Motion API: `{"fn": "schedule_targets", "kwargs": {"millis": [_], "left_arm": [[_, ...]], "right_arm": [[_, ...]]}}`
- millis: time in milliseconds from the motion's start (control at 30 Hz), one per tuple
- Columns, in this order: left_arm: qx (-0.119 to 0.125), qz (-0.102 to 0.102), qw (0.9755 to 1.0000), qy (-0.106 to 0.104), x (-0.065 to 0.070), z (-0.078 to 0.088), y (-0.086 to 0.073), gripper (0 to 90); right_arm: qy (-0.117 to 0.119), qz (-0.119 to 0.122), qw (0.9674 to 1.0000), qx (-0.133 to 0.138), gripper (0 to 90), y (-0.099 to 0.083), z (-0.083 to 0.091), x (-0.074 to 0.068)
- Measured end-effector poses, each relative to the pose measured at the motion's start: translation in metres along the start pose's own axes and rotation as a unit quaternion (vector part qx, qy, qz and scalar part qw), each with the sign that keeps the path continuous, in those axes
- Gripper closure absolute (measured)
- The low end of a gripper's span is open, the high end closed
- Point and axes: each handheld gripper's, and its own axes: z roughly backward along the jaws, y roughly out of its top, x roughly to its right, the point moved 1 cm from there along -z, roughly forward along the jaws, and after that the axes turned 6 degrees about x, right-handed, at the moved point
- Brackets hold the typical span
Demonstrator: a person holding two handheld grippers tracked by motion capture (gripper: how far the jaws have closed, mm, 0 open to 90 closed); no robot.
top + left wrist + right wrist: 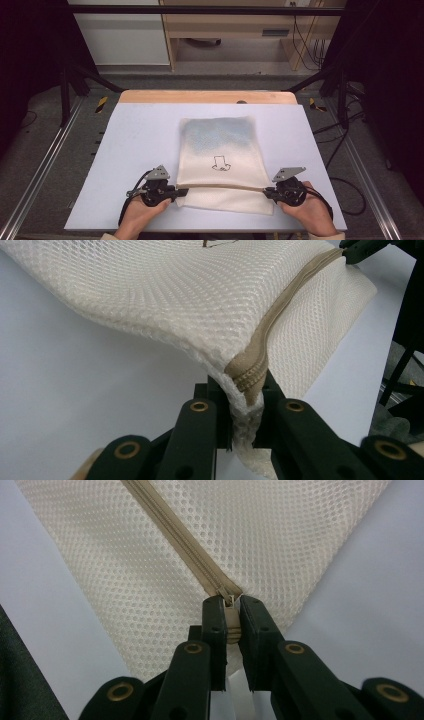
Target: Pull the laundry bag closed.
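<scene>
A cream mesh bag [220, 155] with a small black drawing lies flat on the pale table [135, 145], a tan zipper [220, 186] running across its near end. My left gripper [181, 191] is shut on the bag's left zipper end; in the left gripper view the mesh bag [190, 295] and tan zipper [260, 350] bunch up between the closed jaws of the left gripper [245, 400]. My right gripper [267, 191] is shut on the zipper pull at the right end; in the right gripper view the zipper pull [231, 622] sits between the jaws of the right gripper [231, 615].
The table's wooden far edge [207, 96] lies beyond the bag. Metal frame rails [40, 165] run along both sides, and cables [345, 190] trail on the floor at the right. Shelving [225, 30] stands behind the table.
</scene>
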Motion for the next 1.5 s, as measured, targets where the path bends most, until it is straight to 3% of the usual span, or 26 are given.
{"fn": "schedule_targets", "kwargs": {"millis": [433,633,667,733,767,800,967,1000,1033,1067,1100,1200,1233,1367,1400,1433,1467,1500], "left_arm": [[-0.003,0.000,1.0000,-0.001,0.000,0.000,-0.001,82.5],[0.002,0.004,0.9999,0.011,0.000,0.005,0.001,69.9],[0.009,0.010,0.9998,0.011,0.000,0.007,0.001,61.1],[0.016,0.016,0.9997,0.012,0.000,0.009,0.002,53.7],[0.019,0.017,0.9996,0.014,0.000,0.011,0.003,53.7],[0.023,0.021,0.9994,0.018,0.001,0.012,0.003,47.0],[0.034,0.021,0.9985,0.038,0.002,0.020,0.005,31.0],[0.040,0.019,0.9980,0.044,0.002,0.022,0.005,27.1],[0.047,0.013,0.9968,0.064,0.002,0.027,0.007,19.6],[0.047,0.013,0.9968,0.064,0.002,0.027,0.007,17.0],[0.057,0.002,0.9947,0.085,0.002,0.032,0.009,15.5],[0.065,-0.006,0.9928,0.101,-0.001,0.038,0.011,11.8],[0.068,-0.018,0.9910,0.114,-0.003,0.041,0.012,11.8],[0.080,-0.038,0.9855,0.145,-0.013,0.054,0.014,9.1],[0.080,-0.038,0.9855,0.145,-0.013,0.054,0.014,8.6],[0.081,-0.043,0.9836,0.155,-0.017,0.059,0.014,8.1],[0.081,-0.043,0.9836,0.155,-0.017,0.059,0.014,7.6],[0.082,-0.048,0.9820,0.163,-0.020,0.063,0.014,7.6]], "right_arm": [[-0.001,-0.001,1.0000,0.000,82.1,-0.001,0.002,0.000],[0.003,0.000,0.9999,0.010,80.9,0.000,0.000,-0.001],[0.013,-0.006,0.9995,0.027,73.1,0.003,-0.001,-0.002],[0.014,-0.007,0.9994,0.033,68.9,0.004,-0.001,-0.002],[0.015,-0.005,0.9990,0.041,64.9,0.006,-0.001,-0.004],[0.016,-0.005,0.9984,0.054,58.2,0.008,-0.001,-0.006],[-0.003,-0.003,0.9953,0.097,38.2,0.016,0.000,-0.008],[-0.008,-0.003,0.9940,0.109,34.1,0.018,0.000,-0.007],[-0.032,-0.003,0.9907,0.132,24.1,0.020,0.002,-0.007],[-0.042,-0.007,0.9887,0.143,21.9,0.021,0.003,-0.007],[-0.049,-0.011,0.9868,0.154,18.2,0.022,0.005,-0.005],[-0.074,-0.031,0.9786,0.190,10.4,0.025,0.011,0.001],[-0.074,-0.031,0.9786,0.190,10.4,0.025,0.011,0.001],[-0.117,-0.048,0.9655,0.227,5.7,0.021,0.022,0.013],[-0.121,-0.054,0.9642,0.229,5.4,0.020,0.024,0.016],[-0.127,-0.059,0.9625,0.232,5.4,0.018,0.027,0.019],[-0.127,-0.059,0.9625,0.232,5.4,0.018,0.027,0.019],[-0.135,-0.063,0.9600,0.237,5.4,0.016,0.029,0.022]]}}
